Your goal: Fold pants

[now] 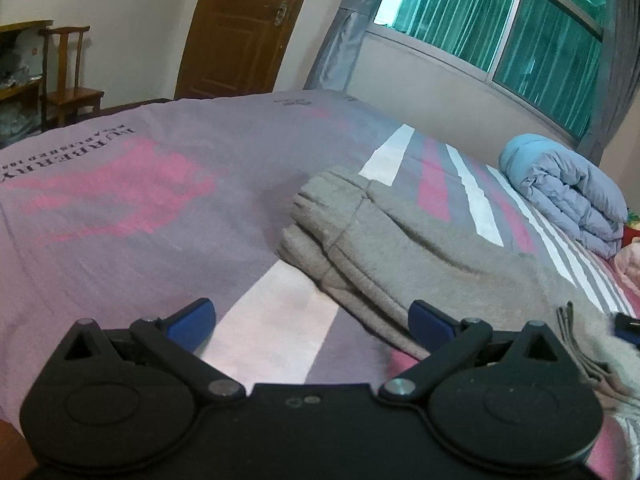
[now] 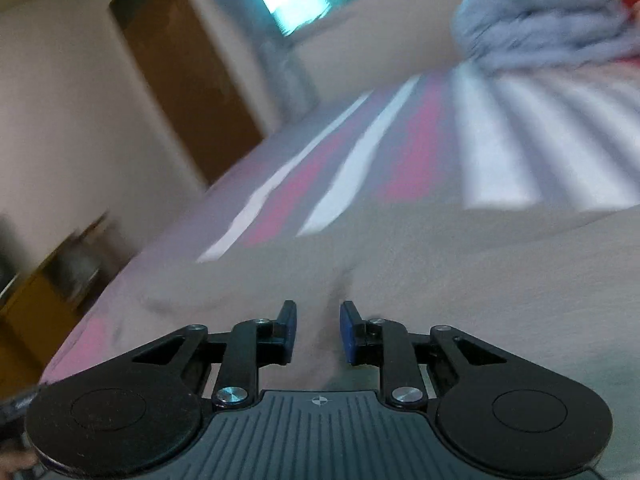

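Grey fleece pants (image 1: 404,248) lie on the bed, folded lengthwise, with the waistband end toward the far left. My left gripper (image 1: 312,322) is open wide and empty, just above the sheet at the near edge of the pants. My right gripper (image 2: 318,330) has its jaws close together around a bunched fold of the grey pants (image 2: 460,280). Its blue tip (image 1: 626,322) shows at the right edge of the left wrist view, by a lifted fold of the fabric. The right wrist view is motion-blurred.
The bed (image 1: 120,208) has a purple sheet with pink and white stripes. A folded blue duvet (image 1: 568,188) lies at the far right; it also shows in the right wrist view (image 2: 552,20). A wooden chair (image 1: 70,76), a door and a window stand beyond the bed.
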A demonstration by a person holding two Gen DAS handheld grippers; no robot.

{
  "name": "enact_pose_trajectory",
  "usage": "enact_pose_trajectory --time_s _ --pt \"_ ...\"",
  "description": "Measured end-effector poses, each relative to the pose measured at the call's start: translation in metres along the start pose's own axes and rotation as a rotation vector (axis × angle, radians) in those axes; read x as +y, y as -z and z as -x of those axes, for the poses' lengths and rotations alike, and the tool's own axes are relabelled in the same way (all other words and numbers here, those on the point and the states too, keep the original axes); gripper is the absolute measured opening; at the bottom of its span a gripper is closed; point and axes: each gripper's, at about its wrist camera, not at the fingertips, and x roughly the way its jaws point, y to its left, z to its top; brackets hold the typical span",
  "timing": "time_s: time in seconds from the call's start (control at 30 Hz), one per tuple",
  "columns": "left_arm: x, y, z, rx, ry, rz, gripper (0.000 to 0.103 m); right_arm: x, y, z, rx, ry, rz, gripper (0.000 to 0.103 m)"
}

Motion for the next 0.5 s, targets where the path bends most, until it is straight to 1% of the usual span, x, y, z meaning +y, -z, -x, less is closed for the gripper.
enact_pose_trajectory --time_s 0.07,0.13,0.2,0.27,0.3,0.37,0.43,0.47,0.5 --pt "0.001 -0.001 -0.003 0.002 -0.003 0.012 0.097 -0.033 -0.005 0.033 -0.074 0.075 -0.015 0.023" --pt "-0.001 -0.001 -0.007 0.000 -0.006 0.020 0.097 -0.069 -0.013 0.060 -0.124 0.206 -0.020 0.022" --pt "-0.006 -0.001 -0.010 0.006 -0.003 0.018 0.097 -0.109 -0.026 0.074 -0.138 0.314 -0.085 0.023" --pt "-0.014 0.000 -0.013 0.015 0.003 0.005 0.097 -0.138 -0.037 0.073 -0.122 0.406 -0.094 0.022" --pt "-0.018 0.000 -0.013 0.021 0.012 -0.004 0.097 -0.151 -0.041 0.066 -0.086 0.418 -0.096 0.023" --pt "-0.025 0.001 -0.014 0.037 0.014 -0.029 0.097 -0.170 -0.042 0.052 -0.004 0.400 -0.125 0.022" --pt "-0.028 0.002 -0.011 0.042 0.012 -0.046 0.097 -0.170 -0.044 0.053 -0.001 0.408 -0.088 0.023" --pt "-0.028 0.003 -0.010 0.041 0.010 -0.046 0.097 -0.168 -0.044 0.060 -0.020 0.395 -0.074 0.023" --pt "-0.028 0.004 -0.010 0.046 0.004 -0.045 0.097 -0.167 -0.042 0.068 -0.054 0.364 -0.070 0.023"
